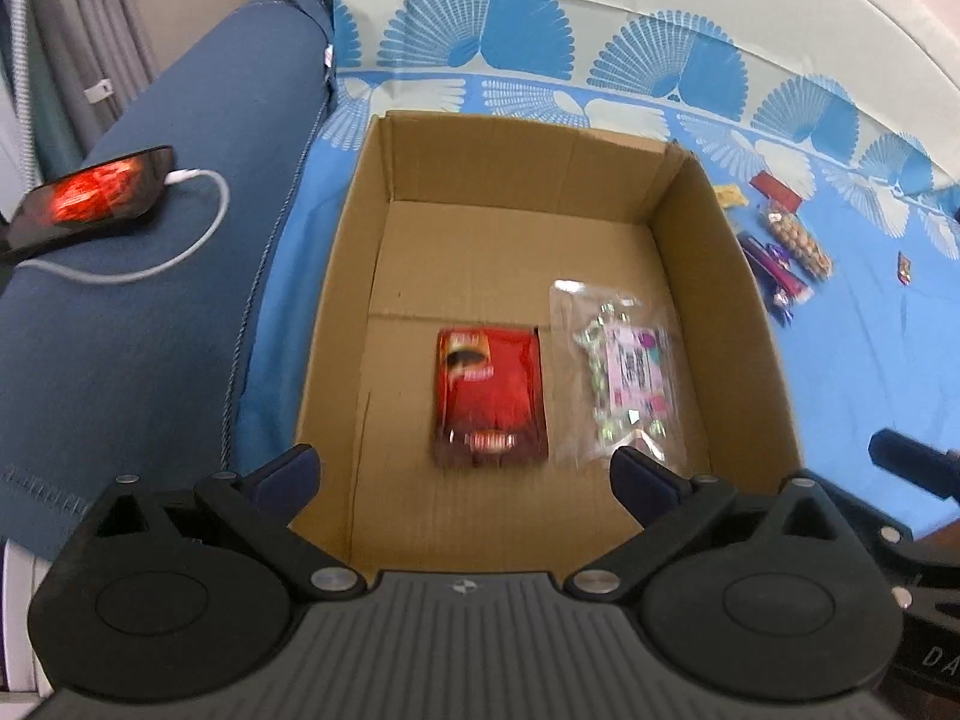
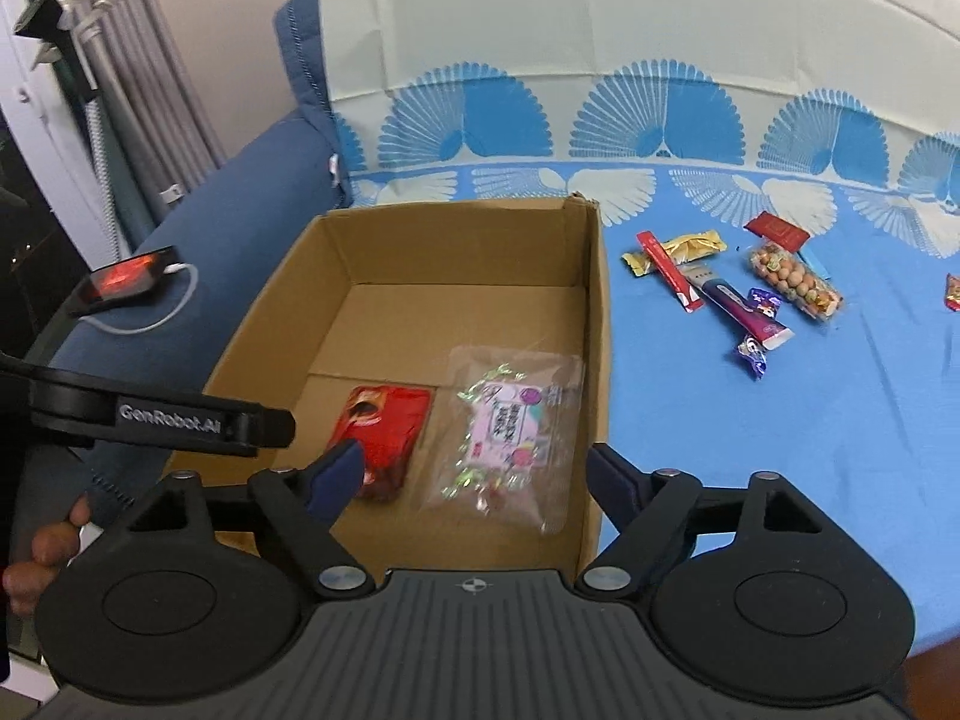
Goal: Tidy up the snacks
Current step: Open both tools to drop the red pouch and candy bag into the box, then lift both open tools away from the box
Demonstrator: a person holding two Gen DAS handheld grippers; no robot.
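Observation:
An open cardboard box [image 1: 720, 276] [image 2: 594, 324] stands on the blue bed sheet. In it lie a red snack packet [image 1: 489, 396] [image 2: 384, 426] and a clear bag of candies with a pink label [image 1: 624, 378] [image 2: 510, 426]. My left gripper [image 1: 465, 474] is open and empty above the box's near edge. My right gripper [image 2: 474, 474] is open and empty above the box's near right corner. Several snacks lie on the sheet right of the box: a bag of nuts [image 2: 792, 285] [image 1: 795, 237], a purple bar [image 2: 741, 312], a red stick [image 2: 669, 279], a gold packet [image 2: 678, 252].
A phone [image 1: 90, 198] [image 2: 123, 279] with a white cable lies on the dark blue cushion left of the box. The left gripper's body [image 2: 162, 414] reaches in from the left in the right wrist view. A small red candy [image 1: 904, 267] lies far right on the sheet.

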